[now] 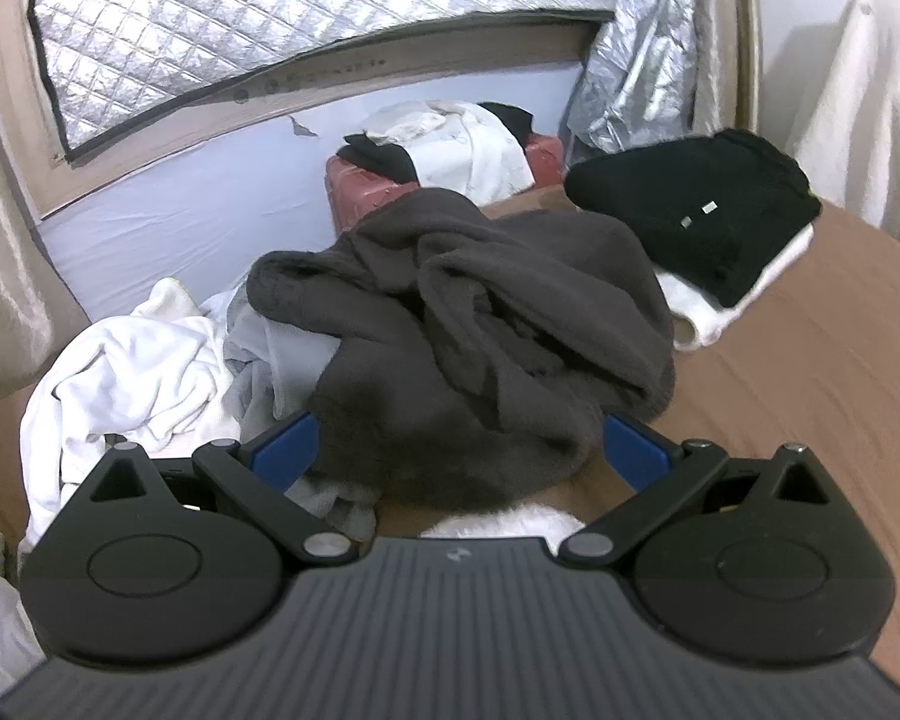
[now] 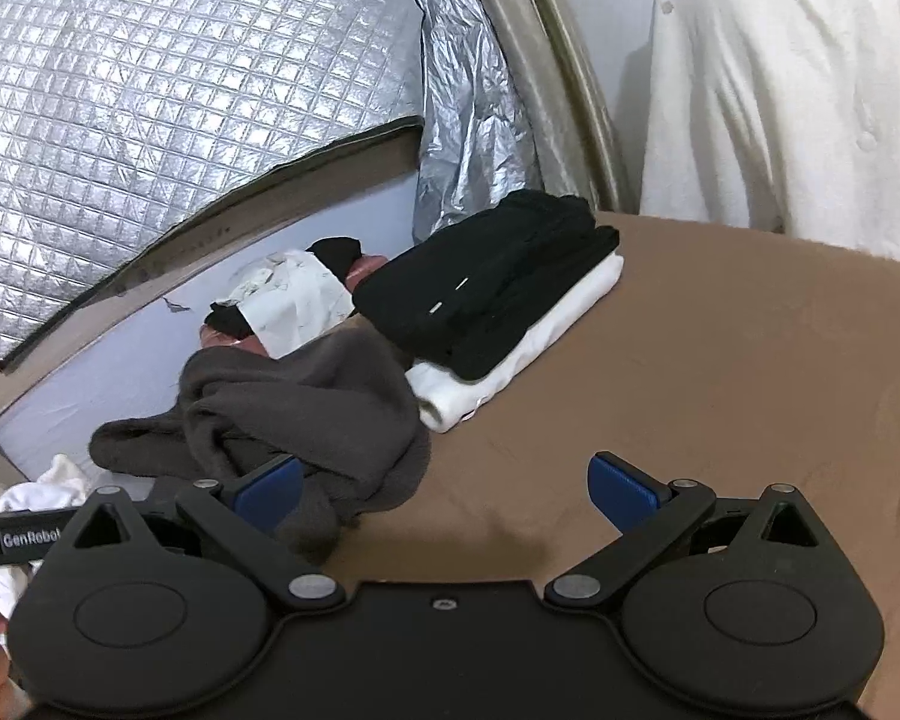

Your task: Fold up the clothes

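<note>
The brown work surface (image 2: pixel 720 372) carries three lots of clothing. Largest is the dark grey fleece garment (image 1: pixel 480 312), lying crumpled in a heap at the surface's left-centre; no hem, sleeve or collar can be identified from either view. To its left sits an unfolded white garment (image 1: pixel 132 372) with a pale grey item (image 1: pixel 270 354) partly under the fleece. Behind and to the right, just beside the fleece, is the finished stack: a folded black garment (image 2: pixel 498 294) resting on a folded white garment (image 2: pixel 510 372).

The left gripper (image 1: pixel 456 450) has its jaws spread wide, straddling the near edge of the fleece without clamping it. The right gripper (image 2: pixel 444 489) is likewise fully spread and holds nothing; its left finger lies against the fleece's near corner, the rest over bare surface.

Assessment: the step in hand appears to be taking up the fleece for spreading. Recommended: each gripper should pinch a single outer layer at separate points, lift and draw apart rightward onto bare surface, clear of the stack.
</note>
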Motion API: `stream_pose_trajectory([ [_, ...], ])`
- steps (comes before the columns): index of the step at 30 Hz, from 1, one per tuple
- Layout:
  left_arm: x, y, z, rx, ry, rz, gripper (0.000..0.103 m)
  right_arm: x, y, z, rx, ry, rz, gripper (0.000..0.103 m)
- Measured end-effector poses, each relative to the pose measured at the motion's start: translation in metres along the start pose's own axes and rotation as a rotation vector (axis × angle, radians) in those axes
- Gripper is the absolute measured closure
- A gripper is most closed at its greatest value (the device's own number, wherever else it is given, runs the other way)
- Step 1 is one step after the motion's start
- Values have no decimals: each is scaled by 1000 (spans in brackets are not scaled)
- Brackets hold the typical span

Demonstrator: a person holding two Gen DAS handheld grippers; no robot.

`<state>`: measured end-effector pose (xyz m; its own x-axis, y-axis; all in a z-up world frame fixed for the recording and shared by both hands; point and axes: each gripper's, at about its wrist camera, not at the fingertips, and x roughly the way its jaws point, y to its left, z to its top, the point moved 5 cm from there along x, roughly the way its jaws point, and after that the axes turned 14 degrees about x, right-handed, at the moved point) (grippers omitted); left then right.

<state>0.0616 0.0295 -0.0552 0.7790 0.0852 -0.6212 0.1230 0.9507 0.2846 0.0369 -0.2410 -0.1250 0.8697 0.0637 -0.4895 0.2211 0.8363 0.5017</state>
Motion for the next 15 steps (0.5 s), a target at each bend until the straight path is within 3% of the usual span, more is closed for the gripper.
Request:
stream_pose_trajectory([
  [5,19,19,2,-49,-48,-20,0,15,-7,-7,26,44,61,0],
  [9,48,39,4,-97,7,-23,2,34,-15,-15,47,90,70,6],
  [15,88,71,-7,-244,42,-45,3,59,-34,-28,91,139,86,9],
])
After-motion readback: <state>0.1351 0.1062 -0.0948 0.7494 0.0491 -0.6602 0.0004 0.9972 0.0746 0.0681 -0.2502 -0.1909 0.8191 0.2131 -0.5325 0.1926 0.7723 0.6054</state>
